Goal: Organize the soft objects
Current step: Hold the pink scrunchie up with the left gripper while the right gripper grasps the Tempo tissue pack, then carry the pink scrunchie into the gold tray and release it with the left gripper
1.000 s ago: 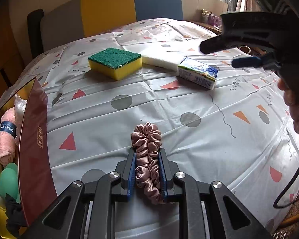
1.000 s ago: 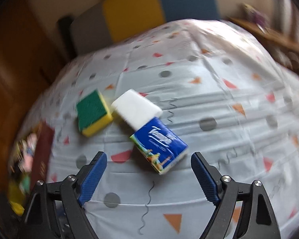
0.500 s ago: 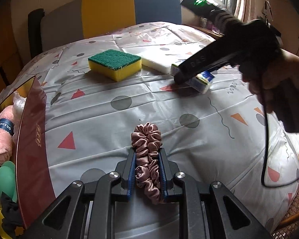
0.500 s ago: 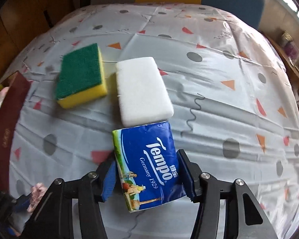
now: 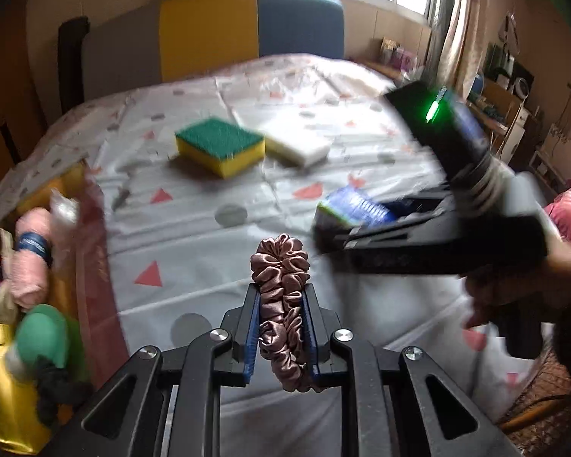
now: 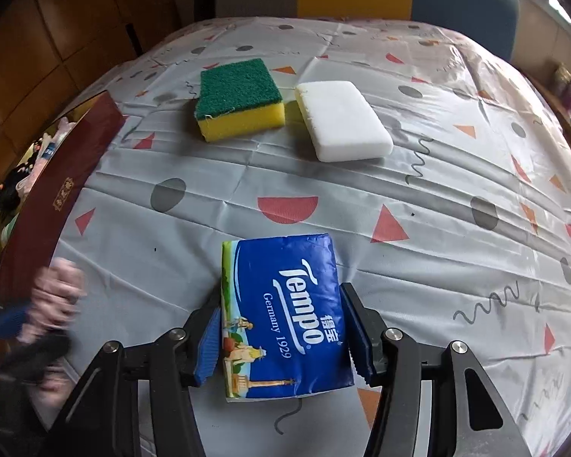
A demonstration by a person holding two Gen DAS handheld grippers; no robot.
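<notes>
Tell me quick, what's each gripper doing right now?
Left gripper: shut on the pink scrunchie.
Right gripper: shut on the blue tissue pack.

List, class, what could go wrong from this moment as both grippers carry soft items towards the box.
1. The scrunchie hangs loosely past the left gripper's pads; it might slip or snag on the box rim.
2. The right gripper pinches only the tissue pack's near end, so the pack could tilt or drop.
3. In the left view the grippers look close together; they may collide at the box.
</notes>
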